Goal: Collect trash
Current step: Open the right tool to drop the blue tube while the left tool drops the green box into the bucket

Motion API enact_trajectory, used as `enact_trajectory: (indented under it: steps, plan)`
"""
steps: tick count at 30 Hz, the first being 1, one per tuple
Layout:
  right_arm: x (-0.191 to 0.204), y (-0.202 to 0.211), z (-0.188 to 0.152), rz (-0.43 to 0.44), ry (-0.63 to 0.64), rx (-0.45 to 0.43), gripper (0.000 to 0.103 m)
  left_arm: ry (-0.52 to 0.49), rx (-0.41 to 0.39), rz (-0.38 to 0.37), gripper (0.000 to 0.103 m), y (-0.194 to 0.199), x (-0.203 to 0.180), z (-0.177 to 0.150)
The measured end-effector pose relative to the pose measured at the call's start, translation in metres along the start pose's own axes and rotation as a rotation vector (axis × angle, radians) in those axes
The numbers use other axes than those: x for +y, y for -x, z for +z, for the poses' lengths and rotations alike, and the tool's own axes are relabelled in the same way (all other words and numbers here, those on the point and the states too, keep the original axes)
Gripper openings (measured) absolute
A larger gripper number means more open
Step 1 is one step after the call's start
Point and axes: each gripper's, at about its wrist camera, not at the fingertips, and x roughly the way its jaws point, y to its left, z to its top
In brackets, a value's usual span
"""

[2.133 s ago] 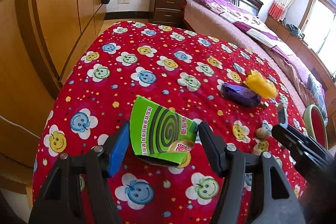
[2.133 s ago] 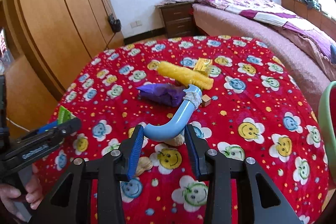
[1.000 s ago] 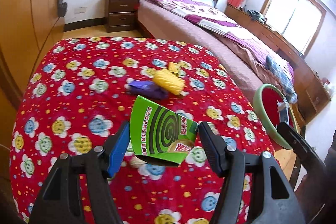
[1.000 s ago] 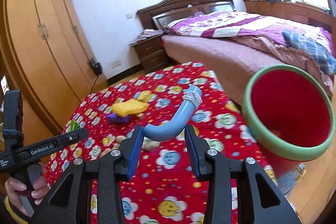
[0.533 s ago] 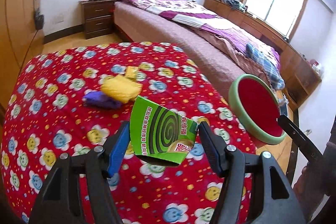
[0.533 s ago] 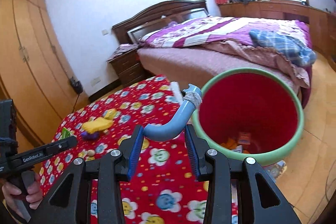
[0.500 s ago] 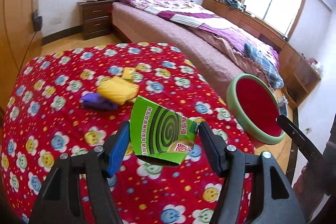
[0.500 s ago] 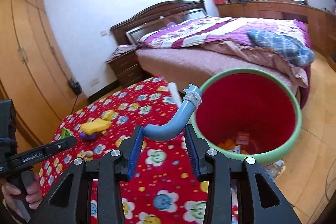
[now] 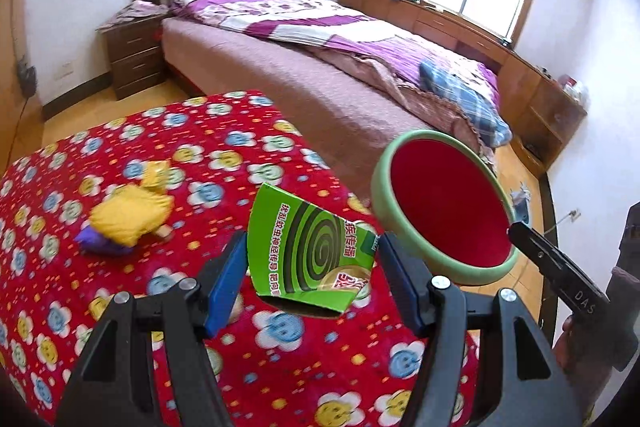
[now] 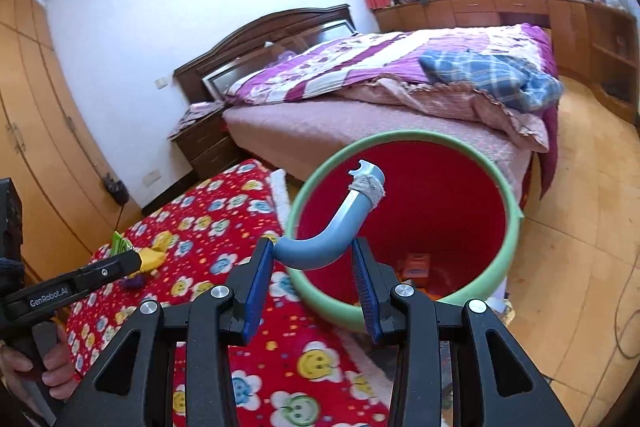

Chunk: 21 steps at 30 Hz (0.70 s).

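A bedroom, with a low table under a red flowered cloth (image 9: 224,147) beside the big bed (image 9: 320,59). I have one piece of trash in each tool. My left gripper (image 9: 312,267) is closed on a torn green box (image 9: 308,251), pinched by its side edges so it stands clear above the cloth. My right gripper (image 10: 316,267) is clamped on the bend of a curved blue pipe (image 10: 336,227), whose taped end points out over the red bin (image 10: 500,195) with the green rim, so letting go should drop it inside. Some scraps lie in the bin's bottom. A yellow wrapper (image 9: 128,215) and a purple one (image 9: 96,245) remain on the cloth; I judge those come next.
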Motion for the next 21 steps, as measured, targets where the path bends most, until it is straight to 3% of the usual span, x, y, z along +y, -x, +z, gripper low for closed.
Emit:
enact_trajectory:
  steps: [21]
  plan:
    - [-0.059, -0.012, 0.003, -0.06, -0.112, 0.007, 0.042, -0.123, 0.065, -0.115, 0.066, -0.063, -0.072, 0.012]
